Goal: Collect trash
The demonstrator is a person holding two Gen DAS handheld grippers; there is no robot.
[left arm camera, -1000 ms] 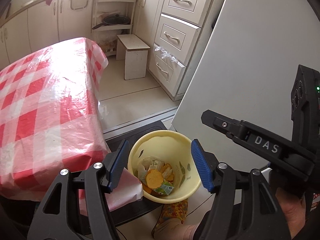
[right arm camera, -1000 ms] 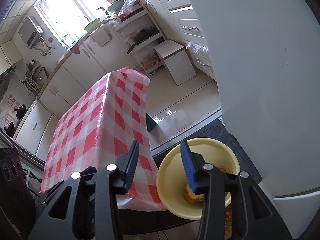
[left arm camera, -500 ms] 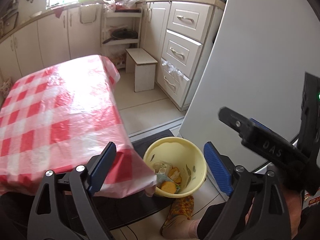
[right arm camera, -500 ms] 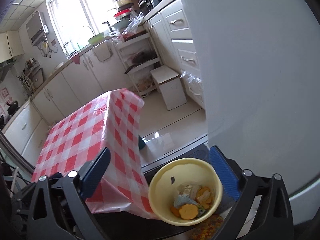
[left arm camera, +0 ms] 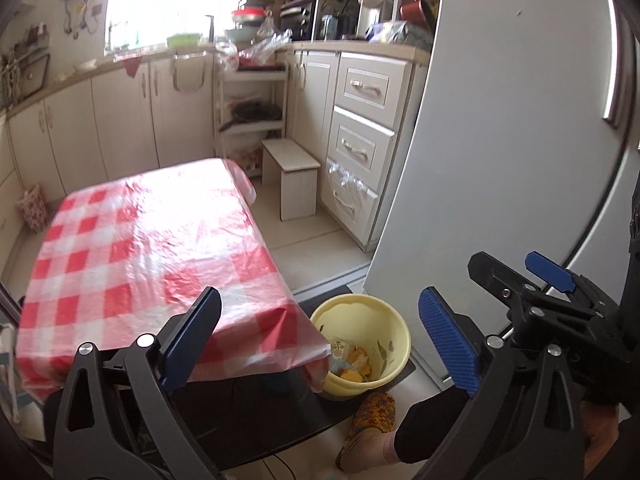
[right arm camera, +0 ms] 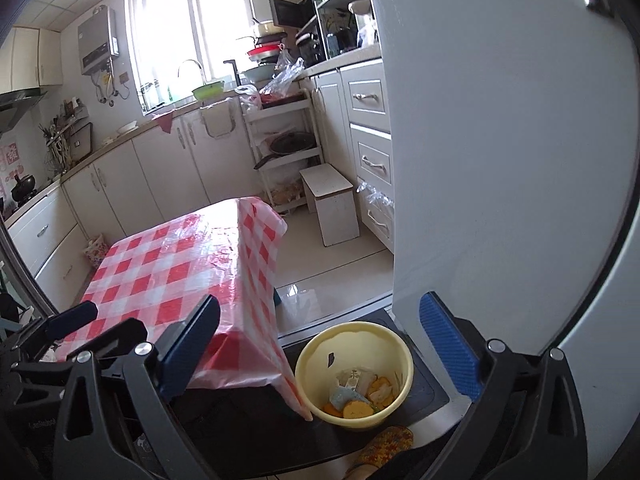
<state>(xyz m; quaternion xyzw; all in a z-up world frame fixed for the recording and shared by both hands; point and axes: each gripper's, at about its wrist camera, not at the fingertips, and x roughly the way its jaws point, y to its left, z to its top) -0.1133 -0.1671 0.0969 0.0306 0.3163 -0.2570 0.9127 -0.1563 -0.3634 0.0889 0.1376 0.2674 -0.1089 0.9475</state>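
A yellow bin stands on a black mat on the floor by the table corner. It holds orange peel and wrappers. It also shows in the right wrist view with the trash inside. My left gripper is open and empty, high above the bin. My right gripper is open and empty, also high above the bin; it shows at the right of the left wrist view.
A table with a red checked cloth fills the left. A white fridge door stands at the right. A small white stool and drawers are behind. A slippered foot is beside the bin.
Both grippers have risen and pulled back from the bin. The right gripper's jaws have opened wide; the left jaws have widened too. The bin looks smaller and lower.
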